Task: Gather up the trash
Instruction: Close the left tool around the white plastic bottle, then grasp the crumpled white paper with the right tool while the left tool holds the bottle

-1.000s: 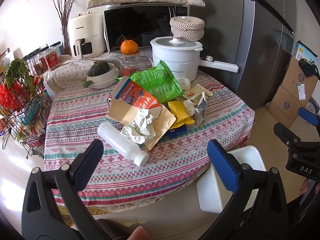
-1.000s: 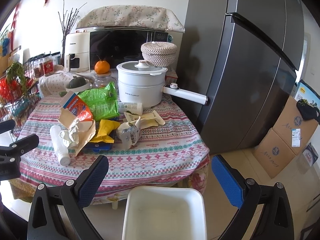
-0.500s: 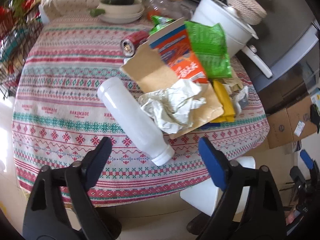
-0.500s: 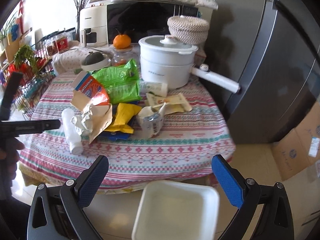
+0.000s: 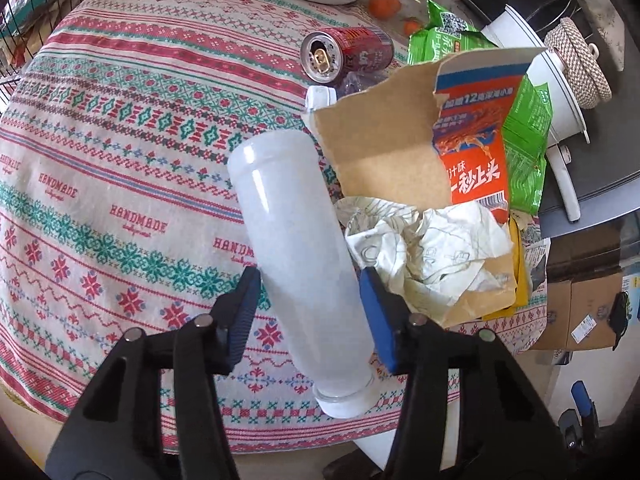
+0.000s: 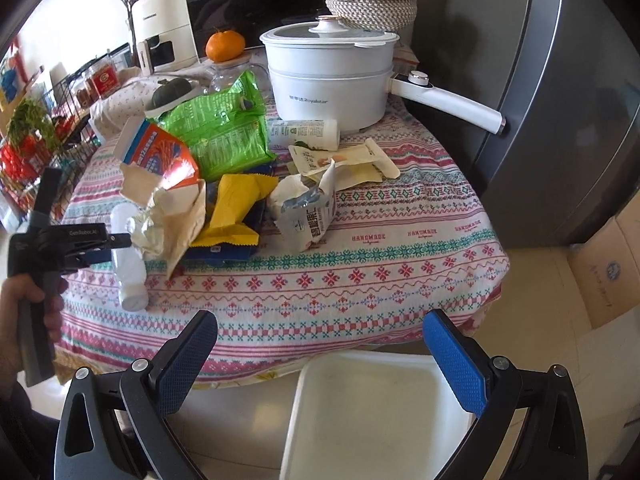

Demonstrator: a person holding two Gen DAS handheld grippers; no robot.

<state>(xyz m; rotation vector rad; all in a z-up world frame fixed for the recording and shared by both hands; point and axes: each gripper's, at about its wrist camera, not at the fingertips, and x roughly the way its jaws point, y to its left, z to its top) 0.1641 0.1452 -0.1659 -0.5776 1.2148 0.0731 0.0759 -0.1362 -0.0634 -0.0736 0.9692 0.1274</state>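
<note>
A white plastic bottle (image 5: 296, 248) lies on the patterned tablecloth (image 5: 100, 140) near the front edge. My left gripper (image 5: 308, 280) straddles it from above. Its jaws are closing: the right pad is at the bottle's side and a thin gap shows by the left pad. Beside the bottle lie crumpled paper (image 5: 424, 248), a torn orange box (image 5: 460, 140), a red can (image 5: 340, 54) and green bags (image 5: 524, 132). My right gripper (image 6: 320, 322) hangs open and empty over a white bin (image 6: 380, 408) below the table edge. In the right wrist view a hand holds the left gripper (image 6: 80, 240) at the bottle (image 6: 128, 276).
A yellow wrapper (image 6: 236, 208), a crushed carton (image 6: 308, 212) and a small white bottle (image 6: 304, 132) lie mid-table. A white pot (image 6: 332, 80) stands behind them, with a dark fridge (image 6: 560, 100) to the right. Cardboard boxes (image 6: 612, 260) sit on the floor, and a wire rack (image 6: 40, 140) is at the left.
My left gripper has dropped to the table, rolled, and narrowed from wide open to either side of the bottle. The right gripper has moved nearer the table and tipped downward.
</note>
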